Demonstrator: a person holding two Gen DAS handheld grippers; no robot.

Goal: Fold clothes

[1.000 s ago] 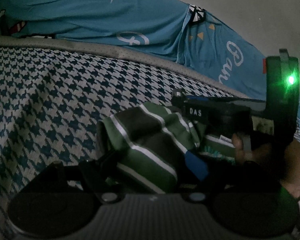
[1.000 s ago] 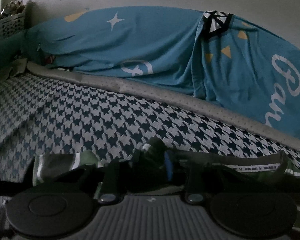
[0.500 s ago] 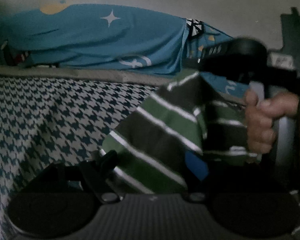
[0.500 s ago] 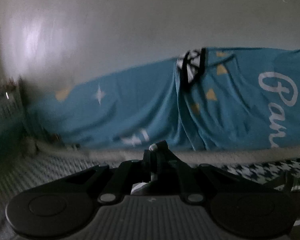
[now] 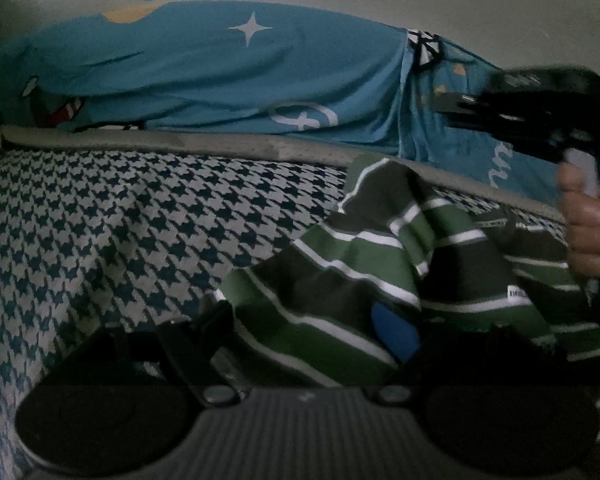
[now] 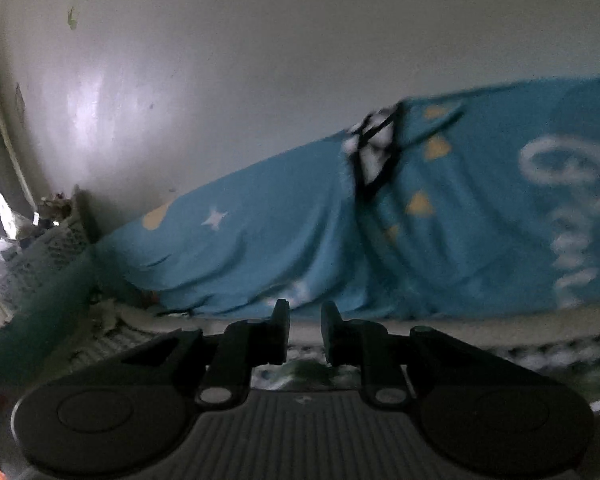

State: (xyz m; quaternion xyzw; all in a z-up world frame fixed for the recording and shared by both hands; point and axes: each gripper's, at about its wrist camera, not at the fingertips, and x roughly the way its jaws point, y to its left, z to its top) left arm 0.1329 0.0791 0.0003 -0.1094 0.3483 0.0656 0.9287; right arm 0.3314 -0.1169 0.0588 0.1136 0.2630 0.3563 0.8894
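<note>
Here the striped garment (image 5: 339, 280) bunches between the left tool (image 5: 311, 332) fingers.

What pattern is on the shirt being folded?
Green and dark stripes with thin white lines on the shirt; clearest from the left wrist.

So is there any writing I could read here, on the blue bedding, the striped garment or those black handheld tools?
White cursive lettering on the blue star-printed sheet: blurred, seemingly "Pau...", the rest cut off.
Same lettering in the left view: only "un"-like strokes show past the right gripper.
Small white tag on the green, white-striped garment: print too small to read.
Black gripper bodies: no readable text.
</note>
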